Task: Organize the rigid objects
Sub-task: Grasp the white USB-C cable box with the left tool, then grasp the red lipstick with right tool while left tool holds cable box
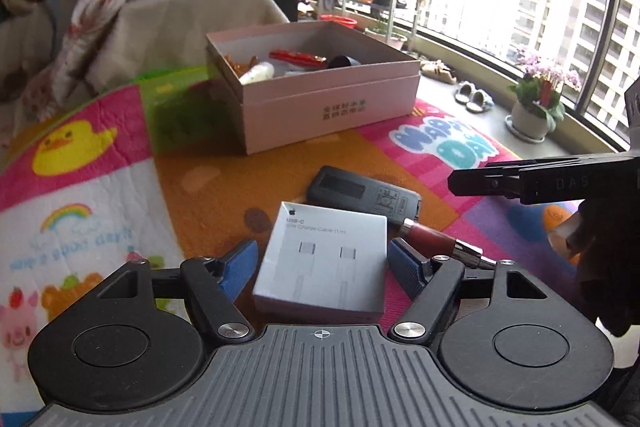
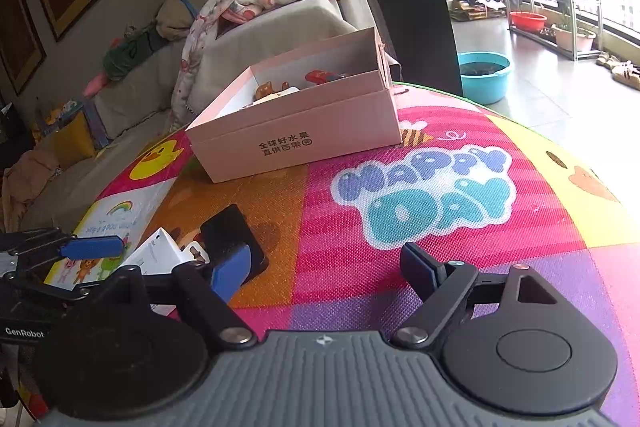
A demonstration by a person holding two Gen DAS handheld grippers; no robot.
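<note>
While the left gripper (image 1: 322, 263) spread its fingers wide astride the white cable box (image 1: 322, 259), untouched, the right gripper (image 2: 326, 269) gaped empty over the mat (image 2: 360, 267).

Inspected: a white cable box (image 1: 322, 259) printed with a USB-C charge cable lies flat on the play mat, one corner toward me, standing between my open left tongs' blue pads with clear gaps either side. Just behind it lies a flat dark remote control (image 1: 362, 195), face up, set slantwise. A reddish-brown cylindrical item with metal ends (image 1: 438, 242) lies on its side, partly tucked behind the cable box's right edge. Further back stands an open pink cardboard box (image 1: 320, 95), upright, already holding a red item, a white item and a dark object.
</note>
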